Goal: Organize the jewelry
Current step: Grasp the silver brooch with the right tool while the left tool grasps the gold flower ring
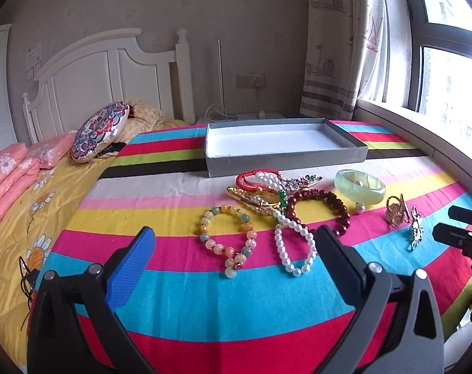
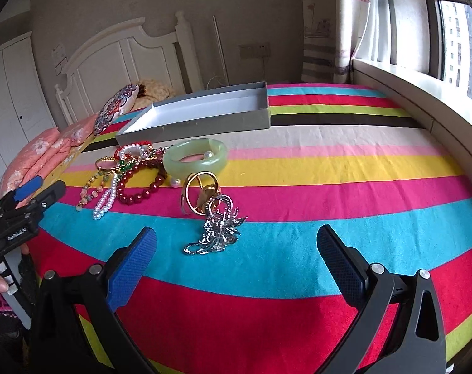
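From your left wrist view, your left gripper [image 1: 236, 243] stands spread wide, holding nothing, above the pastel bead bracelet [image 1: 228, 238] and pearl strand [image 1: 293, 244]; the grey box [image 1: 282, 159] sits at twelve o'clock.

From your right wrist view, your right gripper [image 2: 236, 243] gapes too (nothing between its fingers), the silver brooch [image 2: 215, 233] at twelve o'clock, jade bangle [image 2: 195, 157] beyond.

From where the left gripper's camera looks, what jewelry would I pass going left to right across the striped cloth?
Pastel bead bracelet → white pearl strand → green jade bangle → gold ring piece → silver brooch. I left out the tangled pile behind the pearls, since its pieces overlap.
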Demonstrator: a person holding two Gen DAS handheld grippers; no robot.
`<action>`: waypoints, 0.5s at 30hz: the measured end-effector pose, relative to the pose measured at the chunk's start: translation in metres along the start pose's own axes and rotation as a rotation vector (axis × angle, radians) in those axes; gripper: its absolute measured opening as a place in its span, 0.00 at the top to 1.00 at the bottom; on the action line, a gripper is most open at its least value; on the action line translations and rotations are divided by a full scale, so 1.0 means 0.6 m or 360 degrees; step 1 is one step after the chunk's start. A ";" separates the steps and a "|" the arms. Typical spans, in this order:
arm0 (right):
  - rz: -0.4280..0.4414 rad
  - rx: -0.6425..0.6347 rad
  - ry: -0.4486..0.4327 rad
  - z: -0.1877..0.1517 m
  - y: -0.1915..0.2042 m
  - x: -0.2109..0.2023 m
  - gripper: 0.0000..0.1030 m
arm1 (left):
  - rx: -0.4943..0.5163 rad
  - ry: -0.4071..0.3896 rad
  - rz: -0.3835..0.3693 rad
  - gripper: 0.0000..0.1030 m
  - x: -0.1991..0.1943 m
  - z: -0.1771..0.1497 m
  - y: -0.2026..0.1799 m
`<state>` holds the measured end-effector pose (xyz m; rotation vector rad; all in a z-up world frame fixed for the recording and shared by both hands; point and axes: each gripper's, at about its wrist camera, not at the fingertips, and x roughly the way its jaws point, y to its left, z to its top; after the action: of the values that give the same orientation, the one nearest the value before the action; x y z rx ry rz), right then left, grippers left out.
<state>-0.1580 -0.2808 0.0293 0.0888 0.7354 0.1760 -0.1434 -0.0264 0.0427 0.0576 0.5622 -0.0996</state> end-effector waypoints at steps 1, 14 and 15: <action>-0.0008 -0.0040 0.0029 0.004 0.005 0.005 0.04 | -0.0016 0.0006 -0.0020 0.02 0.005 0.002 0.004; -0.0176 -0.0185 0.0272 0.015 0.043 0.071 0.37 | -0.0094 0.0131 -0.0077 0.02 0.033 -0.005 0.015; -0.0164 -0.0171 0.0268 0.013 0.042 0.068 0.42 | -0.0095 0.0132 -0.0078 0.02 0.033 -0.005 0.015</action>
<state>-0.1262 -0.2483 0.0114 -0.0672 0.8947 0.1252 -0.1272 -0.0186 0.0298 -0.0102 0.6493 -0.1287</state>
